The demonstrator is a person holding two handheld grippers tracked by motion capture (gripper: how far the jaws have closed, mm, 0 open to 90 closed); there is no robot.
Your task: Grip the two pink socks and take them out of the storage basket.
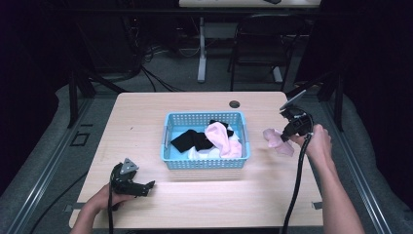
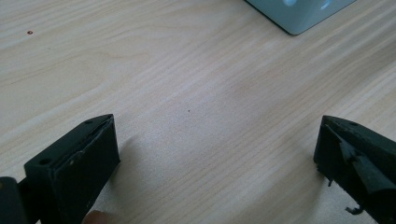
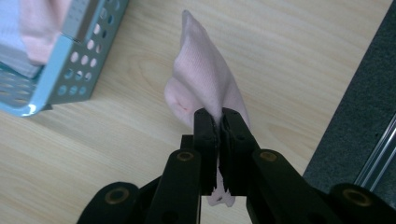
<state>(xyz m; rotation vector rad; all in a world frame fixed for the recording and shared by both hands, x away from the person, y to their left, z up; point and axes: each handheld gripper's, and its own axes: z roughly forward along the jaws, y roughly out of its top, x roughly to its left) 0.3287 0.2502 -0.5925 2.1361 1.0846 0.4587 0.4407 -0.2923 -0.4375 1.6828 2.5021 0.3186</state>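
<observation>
Both jaws of right gripper [image 3: 218, 122] pinch pink sock [image 3: 205, 79] – beside basket [image 3: 77, 60]

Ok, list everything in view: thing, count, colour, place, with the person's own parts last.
table: one, light wood, under everything.
basket: one, light blue, perforated, table centre.
clothes in basket: a few, black, pink and white, piled inside.
pink sock: one, pale pink, right of the basket, pinched in the right gripper.
chair: one, dark, beyond the table.
left gripper: one, black, open, near the front left edge.
right gripper: one, black, shut on the sock.
hands: two, holding the grippers.
</observation>
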